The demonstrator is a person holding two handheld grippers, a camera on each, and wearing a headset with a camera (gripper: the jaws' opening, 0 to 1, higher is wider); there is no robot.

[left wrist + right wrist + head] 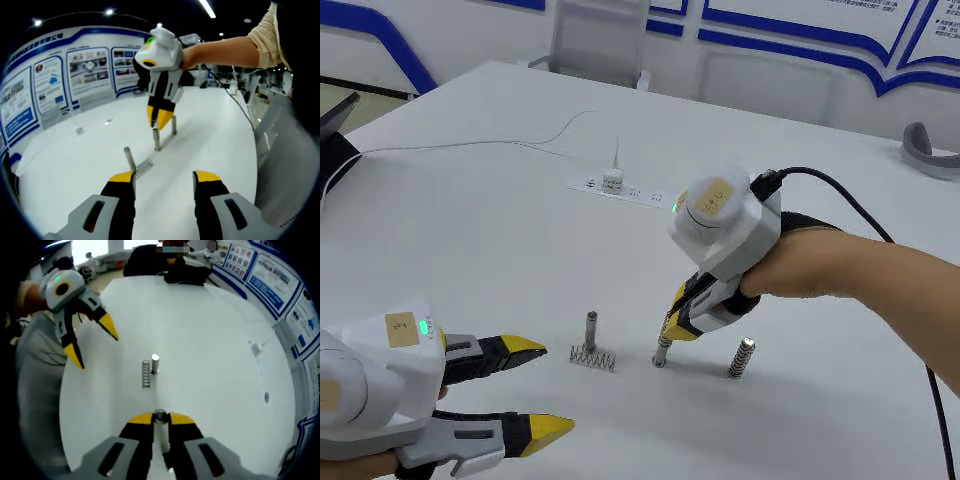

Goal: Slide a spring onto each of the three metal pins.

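Holding a spring [155, 121] upright in my right gripper [672, 322], fingers clenched on it, I have it directly over the middle pin [661, 353], axes in line. My left gripper [538, 388] hovers with its fingers released, toward the near edge of the tabletop [470, 250].

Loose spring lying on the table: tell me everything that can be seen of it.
The loose spring is a short, silvery metal coil, evenly wound and not compressed. It lies flat on its side on the white table, at the foot of a bare upright pin. Whether the two touch cannot be told. Nothing grips it: the open left gripper is beside it, apart from it.
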